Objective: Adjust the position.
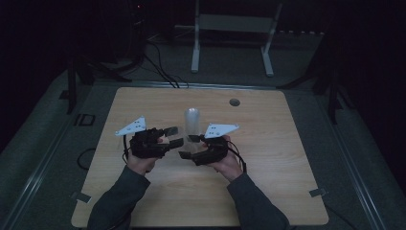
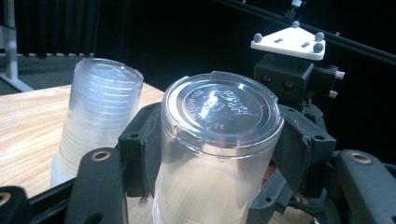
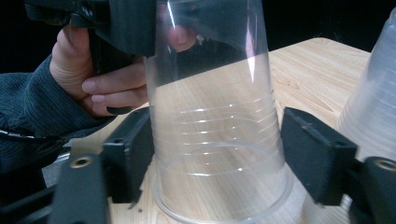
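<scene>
Both grippers (image 1: pixel 173 136) (image 1: pixel 190 146) flank one upturned clear cup (image 3: pixel 217 140) (jaws apart, not gripping)

An upturned clear cup (image 2: pixel 217 154) stands between gripper (image 2: pixel 215 140) jaws beside a cup stack (image 2: pixel 100 116).

Clear plastic cup (image 2: pixel 217 154), single, inverted: standing mouth-down on the wooden tabletop, its flat embossed base (image 2: pixel 223 108) facing up, filling the centre of the left gripper view; in the right gripper view its ribbed wall (image 3: pixel 217 135) is running from top centre down to the wide rim at the bottom edge. Stack of clear plastic cups (image 2: pixel 95 116), nested, also inverted, standing upright at the left of the left gripper view, just beside the single cup and apart from it; appearing at the centre of the high view (image 1: pixel 192 123) as a pale column, and showing at the right edge of the right gripper view (image 3: pixel 371 109).
</scene>
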{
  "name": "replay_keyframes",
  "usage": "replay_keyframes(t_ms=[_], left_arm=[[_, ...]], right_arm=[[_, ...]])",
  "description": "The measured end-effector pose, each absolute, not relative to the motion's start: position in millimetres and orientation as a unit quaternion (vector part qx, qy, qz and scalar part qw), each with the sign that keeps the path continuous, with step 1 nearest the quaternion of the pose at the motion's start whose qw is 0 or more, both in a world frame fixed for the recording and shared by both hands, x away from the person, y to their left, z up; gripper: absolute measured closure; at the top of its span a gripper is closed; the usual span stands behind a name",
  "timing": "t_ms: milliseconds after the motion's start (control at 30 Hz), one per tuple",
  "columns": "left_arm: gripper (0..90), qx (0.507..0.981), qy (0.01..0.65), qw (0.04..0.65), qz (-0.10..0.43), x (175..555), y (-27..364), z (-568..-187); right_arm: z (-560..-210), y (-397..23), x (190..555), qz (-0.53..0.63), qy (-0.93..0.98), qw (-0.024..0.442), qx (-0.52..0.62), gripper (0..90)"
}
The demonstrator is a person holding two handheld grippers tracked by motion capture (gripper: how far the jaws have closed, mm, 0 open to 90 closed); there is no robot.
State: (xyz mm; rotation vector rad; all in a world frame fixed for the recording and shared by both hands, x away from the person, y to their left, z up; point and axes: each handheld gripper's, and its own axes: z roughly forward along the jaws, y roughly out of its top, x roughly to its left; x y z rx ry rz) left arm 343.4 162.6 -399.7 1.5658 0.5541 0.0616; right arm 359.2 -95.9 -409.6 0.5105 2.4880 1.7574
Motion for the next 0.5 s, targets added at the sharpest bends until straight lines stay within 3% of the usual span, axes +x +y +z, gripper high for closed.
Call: replay_keyframes(t_ms=[300,500], left_arm=[[37.4,0.695,0.245,0.675,0.027,343.4,162.8,-399.8],[32.3,0.693,0.252,0.675,0.027,344.0,163.9,-399.6]], right_arm=[[-408.5,-95.4,358.2,0.567,0.808,0.028,0.161,30.5],[-407.6,-95.6,357.9,0.562,0.812,0.029,0.158,32.0]])
